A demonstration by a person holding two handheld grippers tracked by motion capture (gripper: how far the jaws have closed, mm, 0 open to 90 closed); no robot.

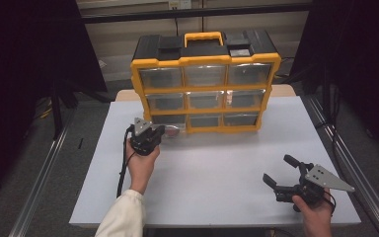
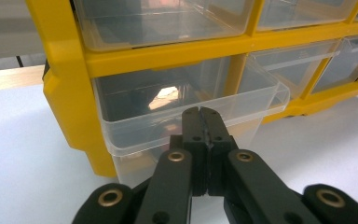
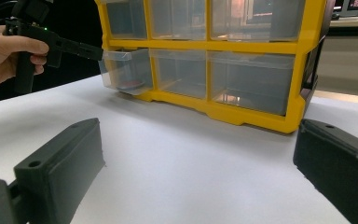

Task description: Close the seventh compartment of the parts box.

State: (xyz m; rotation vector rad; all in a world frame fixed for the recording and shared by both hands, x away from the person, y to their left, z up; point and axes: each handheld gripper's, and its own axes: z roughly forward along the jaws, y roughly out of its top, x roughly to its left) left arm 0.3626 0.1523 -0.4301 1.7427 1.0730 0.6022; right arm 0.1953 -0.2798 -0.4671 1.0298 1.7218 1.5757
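Observation:
A yellow organizer [image 1: 205,89] with clear drawers stands at the back of the white table [image 1: 212,197]. Its bottom-left drawer [image 1: 170,129] is pulled partly out, and a small reddish object [image 3: 130,85] lies inside it. My left gripper [image 1: 161,129] is shut, its tips at the drawer's front rim [image 2: 242,100]; I see nothing between the pads. In the right gripper view the left gripper [image 3: 100,52] touches the top front edge of that drawer [image 3: 126,70]. My right gripper [image 1: 280,170] is open and holds nothing, low over the table's near right part, well away from the organizer [image 3: 200,46].
The other drawers look pushed in. The organizer has a black top with a yellow carry handle [image 1: 204,37]. Metal rails [image 1: 345,163] run along both sides of the table, and dark curtains hang beyond them. White table lies between the two grippers.

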